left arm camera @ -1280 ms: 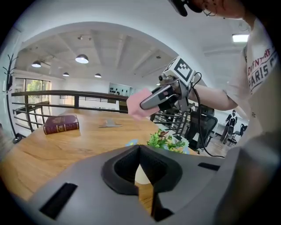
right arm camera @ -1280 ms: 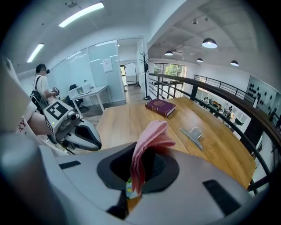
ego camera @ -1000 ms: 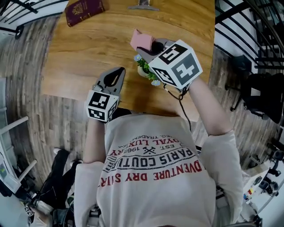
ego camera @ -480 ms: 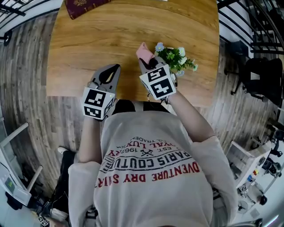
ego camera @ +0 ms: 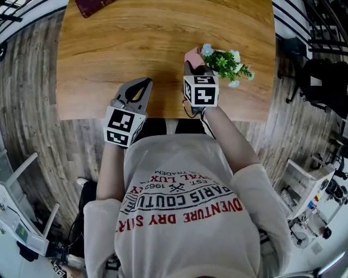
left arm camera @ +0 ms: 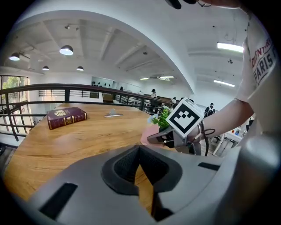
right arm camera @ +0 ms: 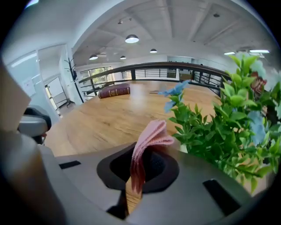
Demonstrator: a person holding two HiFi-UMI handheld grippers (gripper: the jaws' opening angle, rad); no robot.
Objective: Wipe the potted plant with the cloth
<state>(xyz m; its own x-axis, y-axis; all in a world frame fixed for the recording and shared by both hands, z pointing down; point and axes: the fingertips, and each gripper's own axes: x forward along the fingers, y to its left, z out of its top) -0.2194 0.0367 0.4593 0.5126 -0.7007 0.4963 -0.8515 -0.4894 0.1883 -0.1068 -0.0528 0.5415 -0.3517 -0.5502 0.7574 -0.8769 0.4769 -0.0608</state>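
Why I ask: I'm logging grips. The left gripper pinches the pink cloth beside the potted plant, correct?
Wrong gripper: the right gripper pinches the pink cloth beside the potted plant, as the right gripper view shows. The left gripper is shut and empty.

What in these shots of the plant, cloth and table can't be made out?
1. Head view: leaves hide the pot of the potted plant; the top edge cuts the book.
2. Left gripper view: the book's cover print and the thin grey item on the table are too small to read or identify.
3. Any view: whether the cloth touches the leaves is unsettled.
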